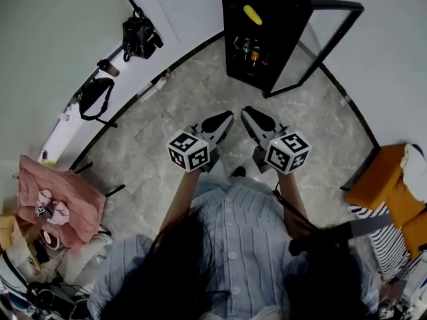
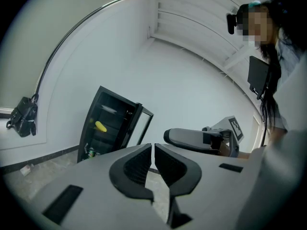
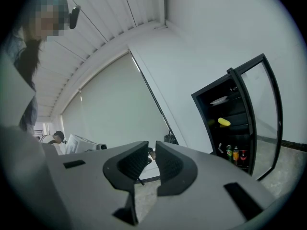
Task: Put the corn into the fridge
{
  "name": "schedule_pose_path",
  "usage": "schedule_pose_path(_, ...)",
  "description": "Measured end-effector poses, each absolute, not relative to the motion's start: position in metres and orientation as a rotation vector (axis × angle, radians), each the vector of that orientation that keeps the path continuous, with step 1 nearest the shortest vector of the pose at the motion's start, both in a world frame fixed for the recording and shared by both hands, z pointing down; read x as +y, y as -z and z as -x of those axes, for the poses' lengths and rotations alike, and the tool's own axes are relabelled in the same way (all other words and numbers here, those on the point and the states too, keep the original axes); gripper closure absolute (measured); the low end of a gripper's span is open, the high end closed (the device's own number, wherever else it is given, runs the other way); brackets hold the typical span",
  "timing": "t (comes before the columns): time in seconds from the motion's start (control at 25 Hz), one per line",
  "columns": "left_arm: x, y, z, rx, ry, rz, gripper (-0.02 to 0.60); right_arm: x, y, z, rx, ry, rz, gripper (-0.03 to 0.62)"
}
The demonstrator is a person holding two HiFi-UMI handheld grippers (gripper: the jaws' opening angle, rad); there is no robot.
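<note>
The yellow corn lies on an upper shelf inside the black fridge, whose glass door stands swung open to the right. It also shows as corn in the left gripper view and corn in the right gripper view. My left gripper and right gripper hover side by side over the floor, well short of the fridge. Both point roughly level toward it. The left gripper has only a hairline slit between its jaws. The right gripper shows a narrow slit. Neither holds anything.
Several bottles stand on a lower fridge shelf. Black bags hang on the white wall at left. A pink-covered table sits at lower left, an orange seat at right. Grey stone floor stretches between me and the fridge.
</note>
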State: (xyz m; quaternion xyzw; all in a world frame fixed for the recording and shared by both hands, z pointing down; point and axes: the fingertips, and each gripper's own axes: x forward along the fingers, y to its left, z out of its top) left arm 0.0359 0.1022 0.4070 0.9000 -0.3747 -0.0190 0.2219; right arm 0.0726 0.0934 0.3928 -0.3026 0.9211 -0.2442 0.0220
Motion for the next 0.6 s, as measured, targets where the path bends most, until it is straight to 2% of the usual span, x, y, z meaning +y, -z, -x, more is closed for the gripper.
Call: schedule_pose_path(0.6, 0.117, -0.409, -0.039, -1.031, 0.039, -2.485, 0.572, 0.119, -0.394, -0.062, 2.942, 0.687, 0.884, 0.559)
